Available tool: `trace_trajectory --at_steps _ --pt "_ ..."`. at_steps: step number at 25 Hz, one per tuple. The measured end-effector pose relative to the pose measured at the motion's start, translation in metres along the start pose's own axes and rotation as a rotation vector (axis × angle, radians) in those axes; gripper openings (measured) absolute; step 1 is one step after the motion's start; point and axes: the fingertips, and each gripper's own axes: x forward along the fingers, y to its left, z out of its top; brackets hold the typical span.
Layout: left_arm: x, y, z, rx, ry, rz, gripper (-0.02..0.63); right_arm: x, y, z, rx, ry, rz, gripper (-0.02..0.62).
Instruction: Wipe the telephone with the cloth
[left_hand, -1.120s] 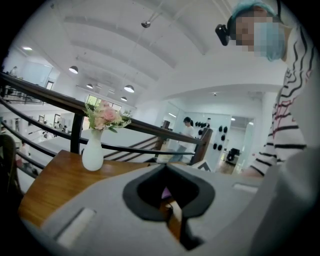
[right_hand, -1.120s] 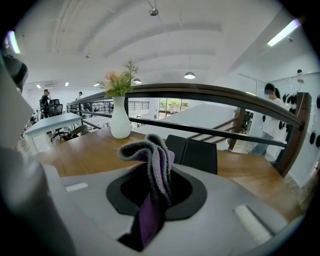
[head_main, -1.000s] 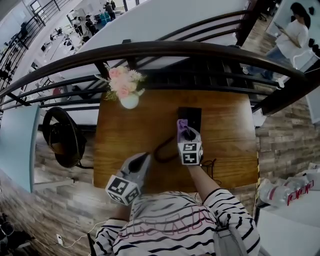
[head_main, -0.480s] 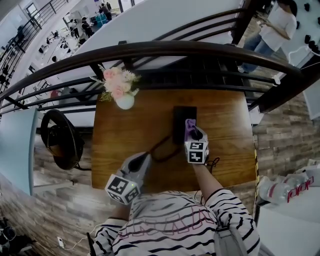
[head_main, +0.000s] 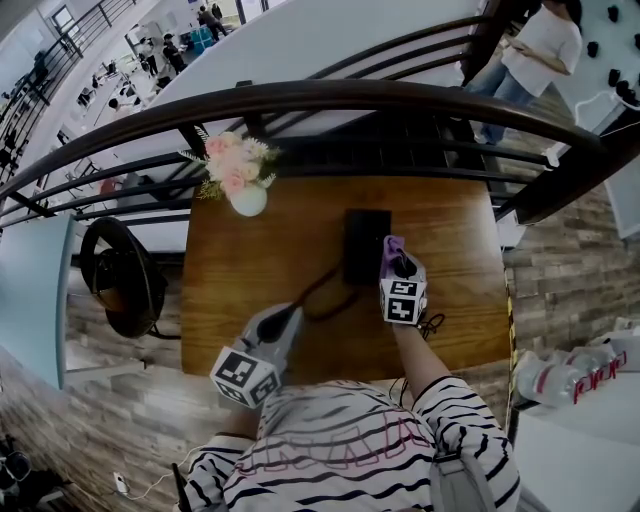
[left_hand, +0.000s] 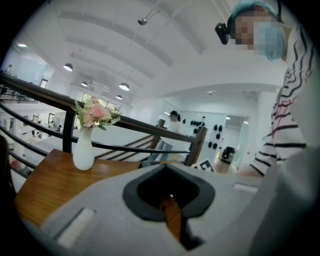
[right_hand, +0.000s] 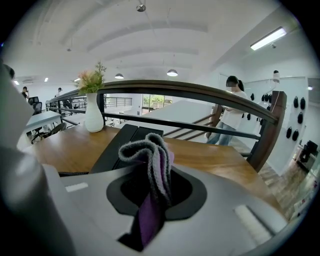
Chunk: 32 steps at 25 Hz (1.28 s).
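**Head view: cloth (head_main: 392, 246) held at the telephone's (head_main: 366, 244) right edge**

The telephone is a flat black slab lying mid-table (head_main: 250, 290), its dark cord (head_main: 322, 296) looping off toward the left gripper (head_main: 289, 317). The right gripper (head_main: 398, 264) pinches a folded grey-and-purple cloth, seen bunched upright between its closed jaws in the right gripper view. The left gripper's jaws are together with nothing in them. Whether the cloth touches the telephone cannot be made out. No keys or handset detail are legible on the dark surface. A vase of flowers (head_main: 242, 183) stands at the far left corner.
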Motion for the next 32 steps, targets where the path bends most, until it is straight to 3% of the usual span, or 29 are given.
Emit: trace_trajectory --at_steps 8,21,32 --pt "-0.002 -0.001 0.000 0.000 0.000 -0.012 0.000 -0.012 0.011 0.003 0.016 -0.015 0.014 0.054" --pt "-0.015 0.007 0.000 -0.005 -0.007 0.012 0.000 -0.029 0.129 -0.005 -0.028 -0.016 0.251 0.054" --pt "-0.027 0.014 0.000 -0.007 -0.006 0.050 0.000 -0.009 0.138 -0.012 -0.094 0.008 0.251 0.054"
